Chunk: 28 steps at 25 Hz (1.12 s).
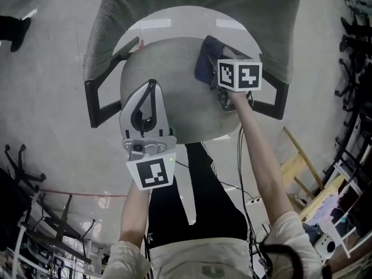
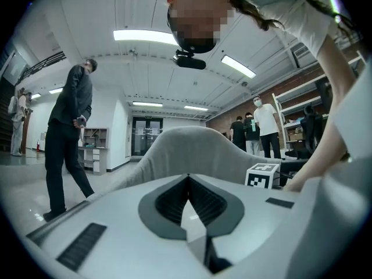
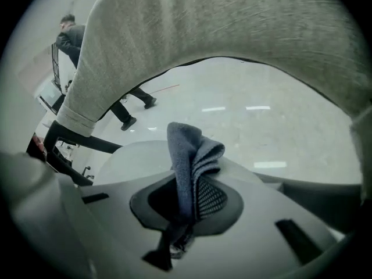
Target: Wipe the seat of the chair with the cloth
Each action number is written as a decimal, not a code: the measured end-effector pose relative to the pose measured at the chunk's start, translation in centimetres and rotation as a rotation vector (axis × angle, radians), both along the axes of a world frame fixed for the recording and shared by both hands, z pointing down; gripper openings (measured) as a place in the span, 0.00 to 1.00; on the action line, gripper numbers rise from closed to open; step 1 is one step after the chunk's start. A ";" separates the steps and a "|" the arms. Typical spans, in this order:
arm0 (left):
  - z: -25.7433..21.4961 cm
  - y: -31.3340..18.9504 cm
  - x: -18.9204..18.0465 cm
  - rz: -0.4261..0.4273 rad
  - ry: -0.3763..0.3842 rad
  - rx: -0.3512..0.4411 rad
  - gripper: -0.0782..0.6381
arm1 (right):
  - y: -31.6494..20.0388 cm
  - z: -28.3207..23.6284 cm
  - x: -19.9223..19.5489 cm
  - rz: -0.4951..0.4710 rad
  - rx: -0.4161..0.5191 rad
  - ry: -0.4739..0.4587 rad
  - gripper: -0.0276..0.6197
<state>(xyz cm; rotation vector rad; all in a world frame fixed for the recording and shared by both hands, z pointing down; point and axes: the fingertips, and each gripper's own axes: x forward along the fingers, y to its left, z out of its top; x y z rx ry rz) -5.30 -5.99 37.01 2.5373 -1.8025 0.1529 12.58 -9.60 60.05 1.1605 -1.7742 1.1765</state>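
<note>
Cloth point(image 3: 187, 156) — dark blue, soft, bunched — is clamped in the right tongs point(image 3: 192, 188). Their jaws are closed onto its folds, and a loose flap stands up past the tips. In the head view these tongs sit at the back right of the seat point(image 1: 174, 97), close under the backrest point(image 1: 116, 22). I cannot tell whether the cloth touches the grey surface or hangs just above it. The left tongs point(image 1: 152, 86) hover over the seat's front left, the 2 jaws pressed together with nothing between them. The cloth looks light and limp, so it will probably drape and drag rather than push. A grip on the gathered middle, as here, should leave enough hanging free to sweep the seat — a corner grip would likely let it trail.
</note>
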 end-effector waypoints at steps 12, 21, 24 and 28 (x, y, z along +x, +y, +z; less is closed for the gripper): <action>1.1 0.4 2.7 0.043 -0.012 -0.028 0.13 | 1.5 -0.3 8.7 0.021 0.001 0.324 0.12; 1.1 0.7 2.8 0.032 -0.015 -0.026 0.13 | 1.3 -1.0 9.1 0.005 0.052 0.369 0.12; 0.4 0.8 1.7 0.038 -0.048 -0.013 0.13 | 0.5 -4.2 7.1 -0.012 0.131 0.306 0.12; -1.7 1.2 -0.8 0.017 -0.084 0.027 0.13 | 0.8 -9.5 1.2 -0.101 0.224 0.159 0.12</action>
